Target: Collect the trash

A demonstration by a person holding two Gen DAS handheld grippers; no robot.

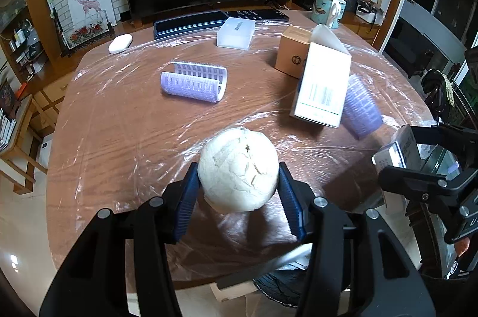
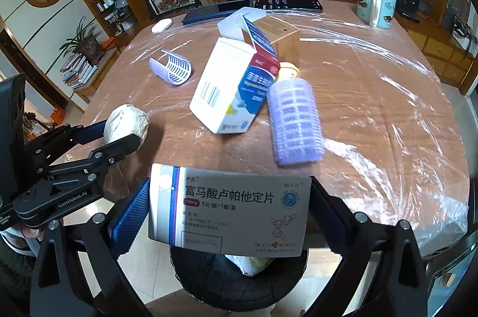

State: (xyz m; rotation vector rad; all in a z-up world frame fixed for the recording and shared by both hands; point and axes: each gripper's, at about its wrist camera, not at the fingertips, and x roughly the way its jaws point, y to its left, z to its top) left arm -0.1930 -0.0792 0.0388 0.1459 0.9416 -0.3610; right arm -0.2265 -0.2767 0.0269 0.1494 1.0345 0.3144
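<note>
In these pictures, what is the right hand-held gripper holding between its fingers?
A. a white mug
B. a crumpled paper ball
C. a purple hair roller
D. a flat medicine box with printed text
D: in the right wrist view the right hand-held gripper is shut on the flat medicine box, held above the black trash bin; the crumpled paper ball sits in the left hand-held gripper.
</note>
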